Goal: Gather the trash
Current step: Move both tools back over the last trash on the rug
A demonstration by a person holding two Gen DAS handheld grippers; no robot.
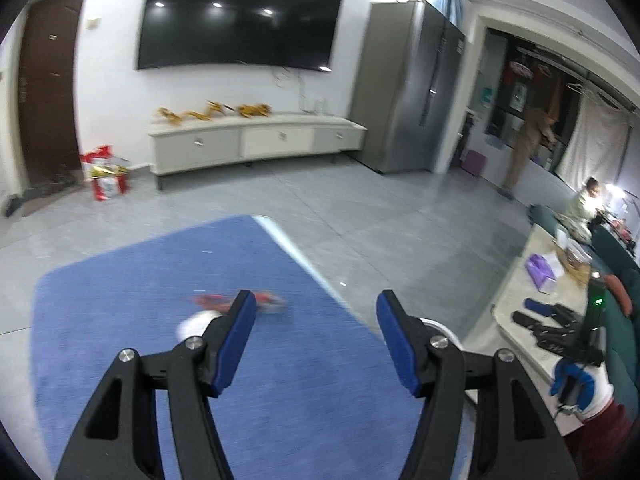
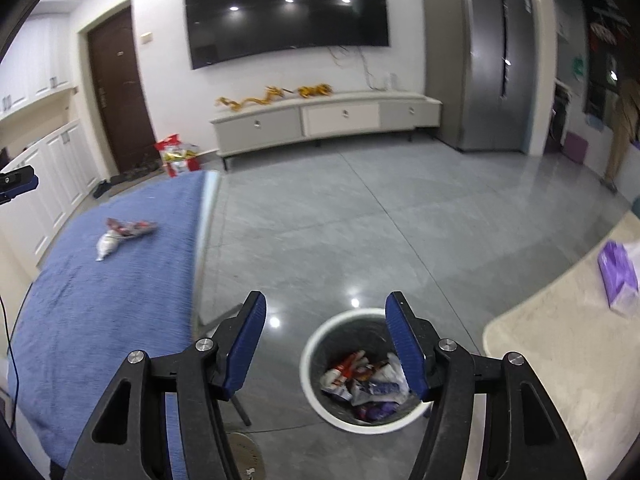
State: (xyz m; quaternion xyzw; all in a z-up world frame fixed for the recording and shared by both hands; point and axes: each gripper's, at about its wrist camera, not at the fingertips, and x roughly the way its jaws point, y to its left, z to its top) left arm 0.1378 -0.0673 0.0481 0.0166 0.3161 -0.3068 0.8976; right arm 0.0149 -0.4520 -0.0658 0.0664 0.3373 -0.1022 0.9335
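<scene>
Two crumpled snack wrappers lie together on a blue-covered table point(image 2: 100, 300): a red one point(image 2: 132, 228) and a white one point(image 2: 107, 245). In the left wrist view the red wrapper point(image 1: 268, 302) and the white wrapper point(image 1: 194, 326) sit just beyond my left gripper point(image 1: 316, 300), which is open and empty above the blue table point(image 1: 300, 392). My right gripper point(image 2: 325, 304) is open and empty above the floor, over a white-rimmed bin point(image 2: 316, 340) holding several wrappers point(image 2: 360, 380).
A beige side table point(image 2: 560, 360) with a purple tissue pack point(image 2: 618, 276) stands right of the bin. On it in the left wrist view lie black grippers point(image 1: 556, 324). A TV cabinet point(image 2: 320, 120), fridge point(image 2: 492, 60) and two people point(image 1: 524, 148) are farther off.
</scene>
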